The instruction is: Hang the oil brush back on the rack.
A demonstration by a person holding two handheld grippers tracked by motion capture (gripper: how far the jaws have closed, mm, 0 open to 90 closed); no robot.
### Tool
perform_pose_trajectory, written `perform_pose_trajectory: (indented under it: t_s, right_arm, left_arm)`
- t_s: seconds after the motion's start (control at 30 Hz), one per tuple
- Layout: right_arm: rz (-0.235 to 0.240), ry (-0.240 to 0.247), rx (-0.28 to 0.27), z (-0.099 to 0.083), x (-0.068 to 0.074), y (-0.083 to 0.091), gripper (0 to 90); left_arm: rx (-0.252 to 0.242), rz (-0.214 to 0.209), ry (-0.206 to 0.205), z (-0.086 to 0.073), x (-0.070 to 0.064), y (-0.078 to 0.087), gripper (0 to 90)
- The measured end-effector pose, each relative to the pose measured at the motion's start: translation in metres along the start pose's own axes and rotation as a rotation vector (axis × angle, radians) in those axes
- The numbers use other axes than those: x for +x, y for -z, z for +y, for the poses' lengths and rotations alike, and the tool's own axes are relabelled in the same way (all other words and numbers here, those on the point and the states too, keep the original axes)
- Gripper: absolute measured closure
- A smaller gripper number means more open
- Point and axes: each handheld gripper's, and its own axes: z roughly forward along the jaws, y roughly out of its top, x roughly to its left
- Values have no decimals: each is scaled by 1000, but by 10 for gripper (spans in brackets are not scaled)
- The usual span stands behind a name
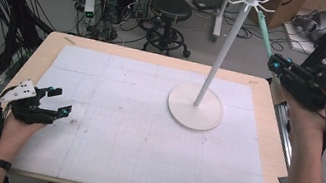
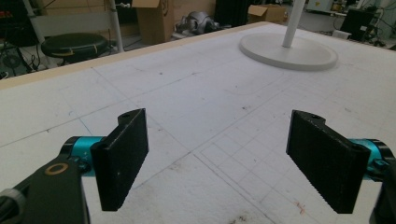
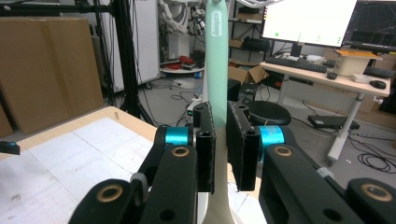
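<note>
Mint handle (image 3: 217, 70) between right hand-held gripper (image 3: 221, 140) jaws

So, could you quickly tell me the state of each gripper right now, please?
Left gripper: open, holding nothing, low over the table.
Right gripper: closed on the mint-green handle, raised near the white stand.

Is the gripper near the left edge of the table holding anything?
No, the left gripper has its two black jaws spread wide apart over the white gridded mat, with nothing between them.
</note>
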Motion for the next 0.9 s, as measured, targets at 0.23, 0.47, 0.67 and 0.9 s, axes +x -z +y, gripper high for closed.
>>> perform_pose_trajectory:
  t_s: [0.23,0.47,0.67,0.9]
  right_arm:
    - [4,-21,20,-2,1,-7,727]
    - [17,-18,21,-4,2,-4,680]
    - [30,-30,9,-11,4,3,579]
    - [58,-54,-24,-36,8,17,430]
  left_arm:
    - [-5,0,3,0,1,1,215]
    - [-6,0,6,-1,0,1,215]
    - [-12,1,8,0,0,2,215]
    - [-18,8,9,0,1,3,214]
